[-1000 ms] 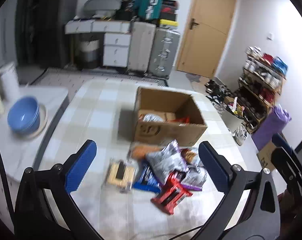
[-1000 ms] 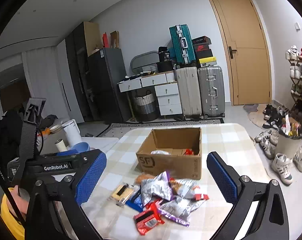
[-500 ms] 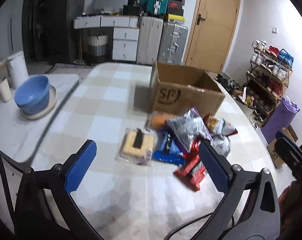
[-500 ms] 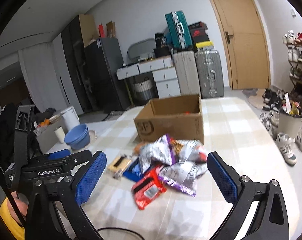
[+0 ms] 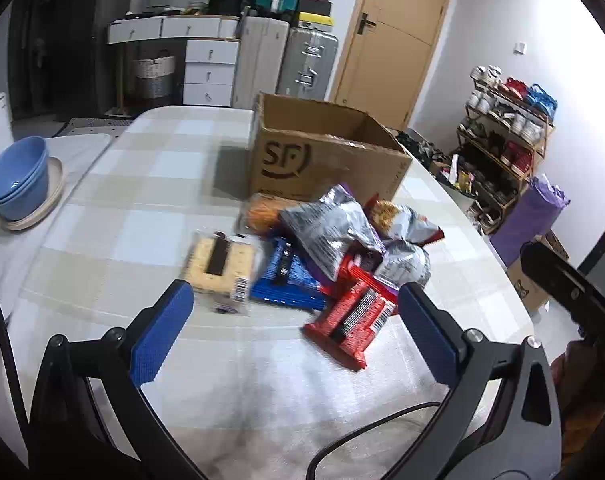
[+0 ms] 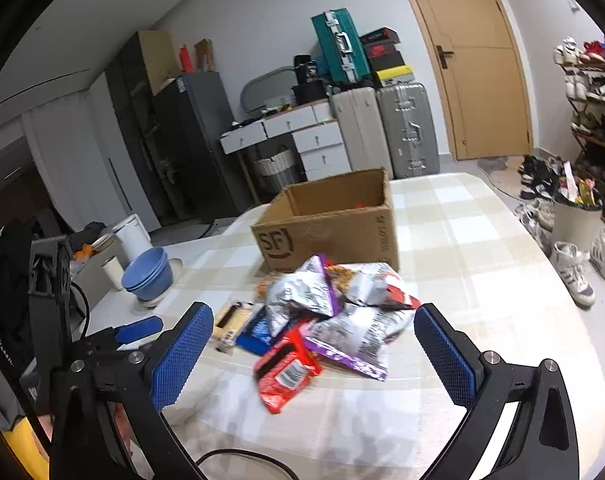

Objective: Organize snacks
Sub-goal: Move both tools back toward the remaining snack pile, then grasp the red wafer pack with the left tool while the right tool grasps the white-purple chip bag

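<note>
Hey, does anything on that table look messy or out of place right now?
Yes. The snack packets lie in a loose, overlapping heap on the table in front of the cardboard box, not in it. A red packet lies askew at the near edge.

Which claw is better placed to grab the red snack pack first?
Probably right. The right claw is open and frames the red snack pack between its fingers. The left claw, also open, has the pack off toward its right finger.
</note>
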{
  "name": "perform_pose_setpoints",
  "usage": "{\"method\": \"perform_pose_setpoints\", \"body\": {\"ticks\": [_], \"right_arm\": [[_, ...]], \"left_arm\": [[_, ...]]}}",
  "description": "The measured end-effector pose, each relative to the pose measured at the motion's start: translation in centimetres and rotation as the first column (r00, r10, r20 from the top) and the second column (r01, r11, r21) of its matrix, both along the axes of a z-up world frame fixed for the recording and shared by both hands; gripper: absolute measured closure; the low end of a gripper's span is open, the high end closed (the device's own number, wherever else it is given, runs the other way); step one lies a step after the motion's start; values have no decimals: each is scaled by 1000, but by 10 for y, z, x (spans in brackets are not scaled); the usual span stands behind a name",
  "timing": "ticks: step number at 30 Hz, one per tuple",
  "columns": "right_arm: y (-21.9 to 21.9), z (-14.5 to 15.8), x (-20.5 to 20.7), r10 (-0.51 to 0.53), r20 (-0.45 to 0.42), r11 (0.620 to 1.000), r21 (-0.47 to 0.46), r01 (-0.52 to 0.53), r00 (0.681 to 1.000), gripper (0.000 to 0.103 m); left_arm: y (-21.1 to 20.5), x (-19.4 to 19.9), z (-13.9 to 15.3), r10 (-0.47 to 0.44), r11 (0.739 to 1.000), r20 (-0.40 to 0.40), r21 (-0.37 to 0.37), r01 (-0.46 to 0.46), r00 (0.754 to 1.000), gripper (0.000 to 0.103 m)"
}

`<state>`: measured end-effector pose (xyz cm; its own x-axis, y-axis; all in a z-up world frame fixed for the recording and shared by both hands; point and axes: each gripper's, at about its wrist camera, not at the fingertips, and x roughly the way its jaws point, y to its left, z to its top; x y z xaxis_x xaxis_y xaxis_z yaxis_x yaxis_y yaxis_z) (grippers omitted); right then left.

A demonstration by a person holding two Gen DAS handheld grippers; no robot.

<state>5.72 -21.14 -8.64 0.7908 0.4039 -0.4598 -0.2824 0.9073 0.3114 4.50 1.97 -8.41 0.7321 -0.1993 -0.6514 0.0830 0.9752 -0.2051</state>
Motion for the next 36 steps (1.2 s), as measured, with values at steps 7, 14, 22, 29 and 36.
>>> {"method": "perform_pose_setpoints", "body": {"ticks": [7, 14, 22, 29, 36], "right_arm": [[-13, -22, 13, -26, -89, 999, 24, 29, 996, 1], [-23, -40, 20, 15, -136, 997, 73, -5, 991, 1], [-30, -57, 32, 33, -193, 993, 121, -10, 981, 1], [-36, -61, 35, 27, -207, 988, 152, 5, 978, 1], [-31, -66, 37, 28, -237, 989, 145, 7, 971, 1]], "left_arm": [[-51, 17, -26, -127, 981, -22, 143, 129, 992, 1], [-82, 41, -55, -171, 960, -66, 212, 181, 983, 1], [-85, 62, -80, -219, 960, -134, 150, 239, 966, 34], [-84, 68, -95, -242, 959, -146, 113, 259, 959, 60], [-97, 55, -95, -253, 943, -88, 199, 265, 964, 61]]}}
